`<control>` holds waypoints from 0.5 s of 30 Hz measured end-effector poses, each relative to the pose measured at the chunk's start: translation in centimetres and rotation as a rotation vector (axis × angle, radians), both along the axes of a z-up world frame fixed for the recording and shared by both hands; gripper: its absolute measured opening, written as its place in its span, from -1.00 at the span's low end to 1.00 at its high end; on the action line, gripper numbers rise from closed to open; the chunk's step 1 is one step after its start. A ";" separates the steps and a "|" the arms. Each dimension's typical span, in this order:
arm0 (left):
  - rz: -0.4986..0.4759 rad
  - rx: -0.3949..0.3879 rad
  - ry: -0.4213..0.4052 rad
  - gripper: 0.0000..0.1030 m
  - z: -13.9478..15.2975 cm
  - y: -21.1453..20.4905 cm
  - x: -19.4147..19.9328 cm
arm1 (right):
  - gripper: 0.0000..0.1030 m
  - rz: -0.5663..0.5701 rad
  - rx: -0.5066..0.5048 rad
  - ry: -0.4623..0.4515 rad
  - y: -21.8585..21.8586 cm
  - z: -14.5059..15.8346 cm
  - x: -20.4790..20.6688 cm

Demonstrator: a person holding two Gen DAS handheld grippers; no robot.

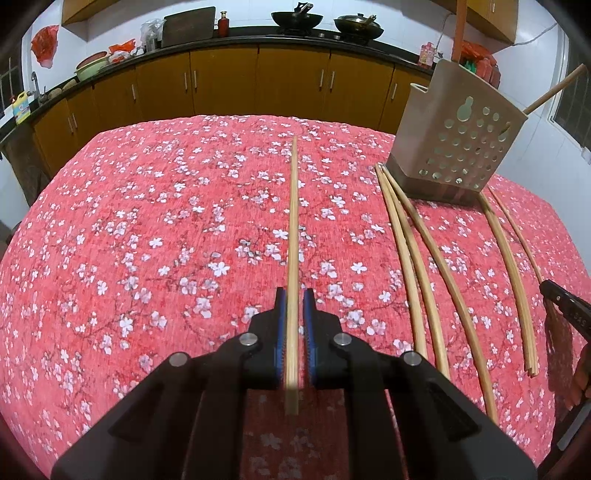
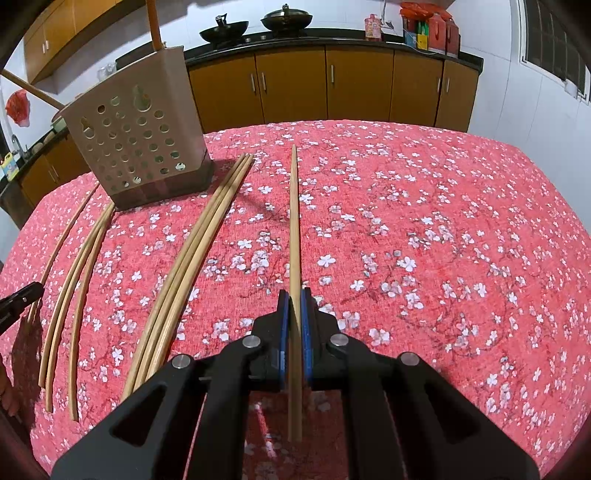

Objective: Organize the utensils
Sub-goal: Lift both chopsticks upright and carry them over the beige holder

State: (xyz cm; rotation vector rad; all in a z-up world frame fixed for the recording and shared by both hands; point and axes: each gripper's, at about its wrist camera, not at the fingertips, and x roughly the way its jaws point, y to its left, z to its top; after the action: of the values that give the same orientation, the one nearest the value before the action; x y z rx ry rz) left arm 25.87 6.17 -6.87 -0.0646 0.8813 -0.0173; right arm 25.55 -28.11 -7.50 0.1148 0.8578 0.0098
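My left gripper (image 1: 294, 295) has a wooden chopstick (image 1: 293, 221) between its blue pads, pointing forward over the table, with small gaps at each side. My right gripper (image 2: 294, 297) is shut on another wooden chopstick (image 2: 294, 221), also pointing forward. A beige perforated utensil holder (image 1: 458, 140) stands on the table at the far right of the left wrist view and at the far left of the right wrist view (image 2: 136, 140); a wooden handle and an orange handle stick out of it. Several loose chopsticks (image 1: 424, 266) lie on the cloth beside the holder, also in the right wrist view (image 2: 177, 280).
The table carries a red floral cloth (image 1: 166, 240). Behind it runs a counter with yellow cabinets (image 1: 258, 85), woks (image 1: 295, 18) and bottles. The tip of the other gripper shows at the right edge of the left wrist view (image 1: 565, 302) and at the left edge of the right wrist view (image 2: 18, 299).
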 end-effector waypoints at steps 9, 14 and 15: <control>-0.020 0.020 0.021 -0.85 0.9 0.0 -1.2 | -0.86 -0.020 0.032 -0.043 -1.3 1.9 -2.1; -0.030 0.011 -0.047 -0.85 3.8 0.4 -2.5 | -0.86 -0.040 0.041 -0.135 -2.7 5.3 -3.0; -0.033 0.011 -0.064 -0.85 4.5 0.4 -2.7 | -0.86 -0.043 0.042 -0.149 -2.9 5.8 -3.0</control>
State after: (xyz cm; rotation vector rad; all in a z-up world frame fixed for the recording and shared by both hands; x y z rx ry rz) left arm 23.20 6.61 -2.34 -0.0388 0.8189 -0.0451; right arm 22.56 -30.99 -1.68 0.1693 0.7065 -0.0037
